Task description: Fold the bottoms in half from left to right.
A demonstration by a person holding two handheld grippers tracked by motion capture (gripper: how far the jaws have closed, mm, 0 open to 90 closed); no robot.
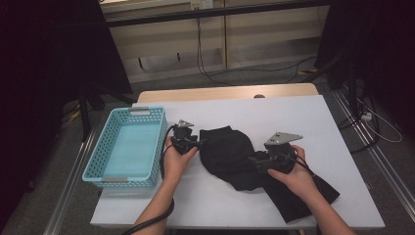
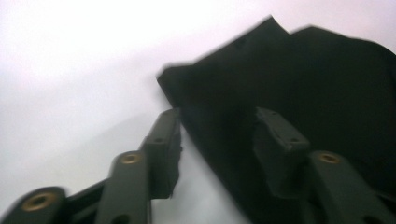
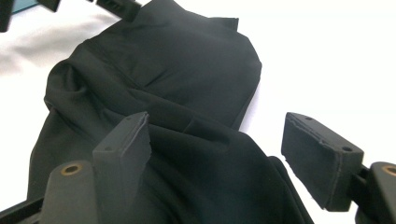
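A crumpled black cloth [image 1: 230, 152] lies in the middle of the white table [image 1: 293, 112], one end trailing toward the near right edge. My left gripper [image 1: 198, 143] is at the cloth's left edge. In the left gripper view its jaws [image 2: 217, 121] stand apart, with the edge of the cloth [image 2: 303, 84] lying between them and under the right jaw, unpressed. My right gripper [image 1: 254, 160] hovers low over the cloth's right part. Its jaws [image 3: 217, 123] are wide open above the folds of the cloth [image 3: 154, 70], gripping nothing.
A light blue plastic basket [image 1: 161, 142] with nothing in it stands at the table's left, close to my left hand. Bare white tabletop stretches behind and to the right of the cloth. Cables run over the floor beyond the table.
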